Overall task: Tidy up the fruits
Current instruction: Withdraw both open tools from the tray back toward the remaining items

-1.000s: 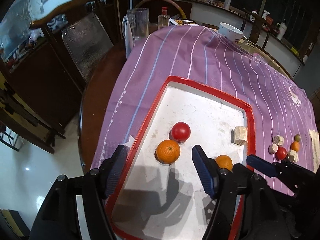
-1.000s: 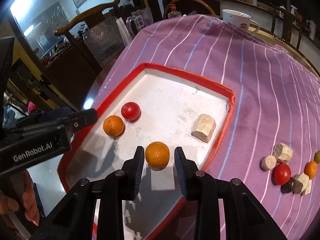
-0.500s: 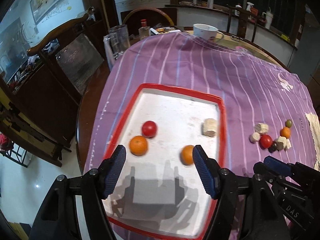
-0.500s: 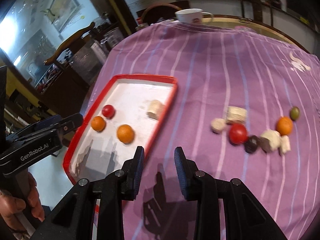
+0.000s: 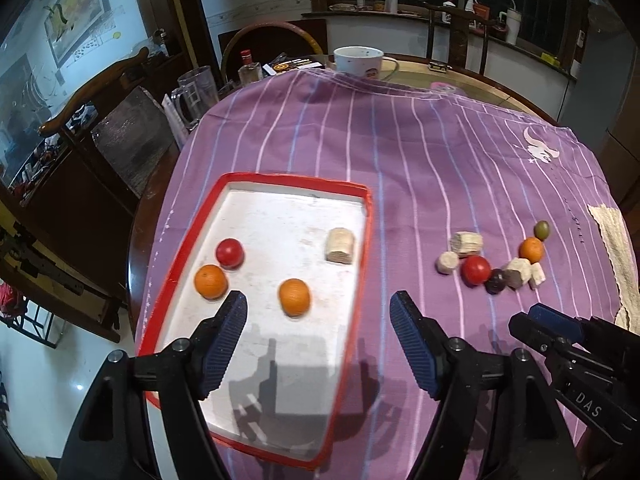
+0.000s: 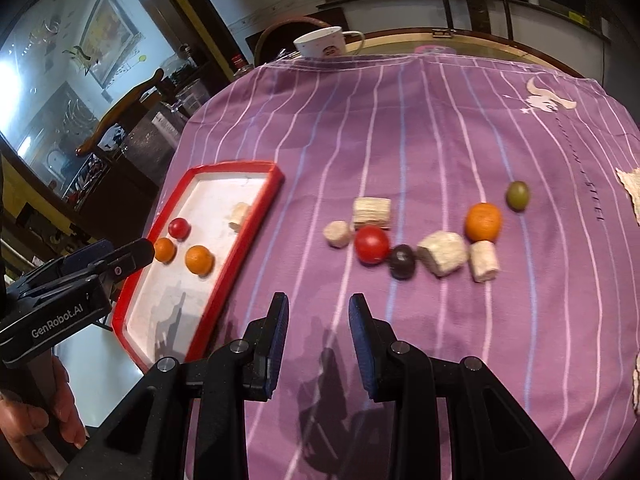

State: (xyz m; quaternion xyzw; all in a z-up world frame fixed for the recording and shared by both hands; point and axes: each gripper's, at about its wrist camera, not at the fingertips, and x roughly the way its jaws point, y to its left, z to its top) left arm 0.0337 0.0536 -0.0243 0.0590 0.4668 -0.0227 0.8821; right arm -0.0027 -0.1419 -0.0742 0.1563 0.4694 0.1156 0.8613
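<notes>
A red-rimmed white tray [image 5: 360, 240] [image 6: 256, 216] lies on the purple striped cloth. It holds two oranges [image 5: 294, 297] [image 5: 210, 281], a red fruit [image 5: 229, 252] and a beige chunk [image 5: 340, 245]. To its right on the cloth lie a red fruit [image 6: 371, 244], a dark fruit [image 6: 402, 261], an orange [image 6: 483, 221], a green fruit [image 6: 518, 195] and several beige chunks [image 6: 443, 258]. My left gripper [image 5: 318, 312] is open and empty above the tray's near right part. My right gripper [image 6: 318, 312] is open and empty above the cloth, short of the red fruit.
A white cup [image 5: 359, 62] stands at the table's far edge. Glass mugs [image 5: 195, 90] and a small bottle [image 5: 249, 70] stand at the far left. A wooden chair [image 5: 100, 92] is left of the table. A beige cloth [image 5: 616, 248] lies at the right edge.
My right gripper let go of the orange in the tray and swung right over the cloth toward the loose fruits. My left gripper drew back and turned right.
</notes>
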